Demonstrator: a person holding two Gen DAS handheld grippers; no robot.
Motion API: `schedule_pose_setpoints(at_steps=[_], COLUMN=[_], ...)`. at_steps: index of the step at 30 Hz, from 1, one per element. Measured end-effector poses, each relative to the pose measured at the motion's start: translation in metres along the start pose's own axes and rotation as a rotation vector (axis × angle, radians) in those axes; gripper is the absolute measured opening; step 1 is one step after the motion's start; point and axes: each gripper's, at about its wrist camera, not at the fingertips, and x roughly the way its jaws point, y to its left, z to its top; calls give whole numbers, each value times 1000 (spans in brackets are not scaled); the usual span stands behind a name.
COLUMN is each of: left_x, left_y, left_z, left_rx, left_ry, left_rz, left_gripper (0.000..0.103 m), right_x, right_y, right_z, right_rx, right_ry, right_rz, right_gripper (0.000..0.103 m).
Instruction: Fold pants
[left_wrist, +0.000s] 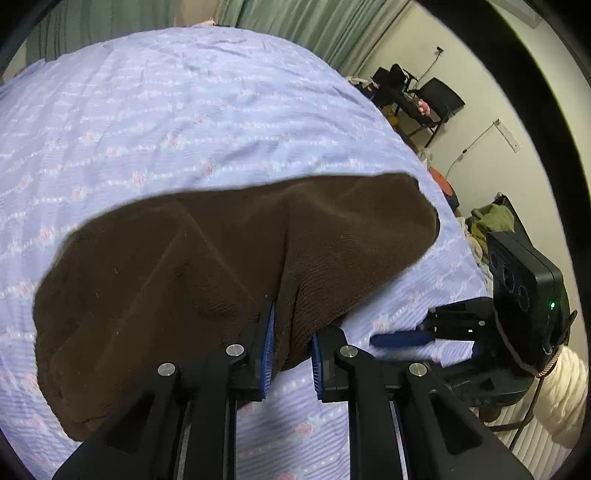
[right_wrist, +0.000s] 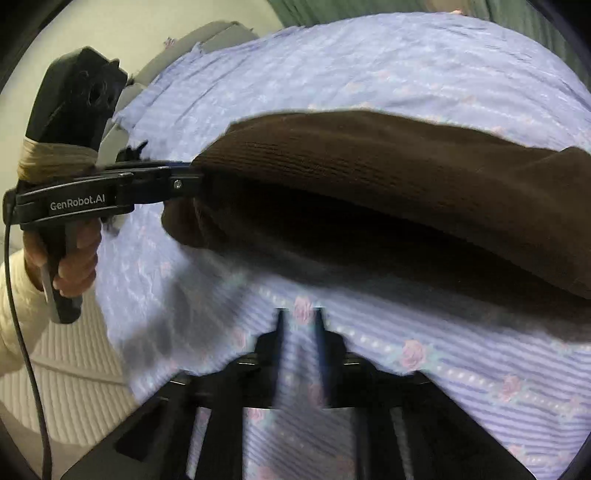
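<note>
The dark brown pants (left_wrist: 207, 266) lie folded on a lilac flowered bedsheet (left_wrist: 184, 122). My left gripper (left_wrist: 291, 354) has a near edge of the pants between its blue pads, with a gap still showing between the jaws. In the right wrist view the left gripper (right_wrist: 184, 181) holds the pants' edge lifted off the sheet, and the brown cloth (right_wrist: 406, 177) hangs in a raised fold. My right gripper (right_wrist: 301, 325) is open and empty, low over the sheet below the lifted fold. It also shows in the left wrist view (left_wrist: 402, 338) at the right.
The bed's right edge drops to a floor with black chairs (left_wrist: 417, 96) and a heap of clothes (left_wrist: 491, 221). Green curtains (left_wrist: 295, 26) hang behind the bed. A white quilted cover (right_wrist: 74, 387) lies at the near left.
</note>
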Motion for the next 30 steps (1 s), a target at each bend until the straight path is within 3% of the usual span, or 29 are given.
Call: schedule_pose_setpoints(at_steps=[1, 6, 10, 14, 19, 23, 25, 28, 30], left_x=[0, 2, 8, 18, 14, -1, -17, -48, -65], left_y=[1, 2, 2, 4, 7, 19, 23, 35, 49], left_z=[5, 19, 13, 8, 4, 2, -1, -13, -24], left_rx=[3, 54, 77, 58, 25, 15, 6, -35, -81], left_ry=[-4, 6, 29, 55, 36, 0, -41, -128, -175], left_rz=[4, 35, 35, 51, 52, 92, 113, 210, 284], left_gripper=[19, 27, 36, 38, 44, 45, 48, 62, 66], right_x=[-3, -13, -13, 2, 21, 10, 13, 23, 33], right_y=[-2, -19, -52, -81, -89, -86, -75, -49, -33], right_z=[6, 60, 108, 137, 132, 102, 90, 77, 75], right_rx=[19, 13, 95, 205, 236, 205, 157, 23, -59], right_ry=[-24, -148, -163, -135, -83, -64, -23, 35, 52], right_rz=[9, 17, 57, 16, 44, 205, 259, 209, 146], right_gripper=[56, 56, 56, 56, 56, 56, 63, 66, 66])
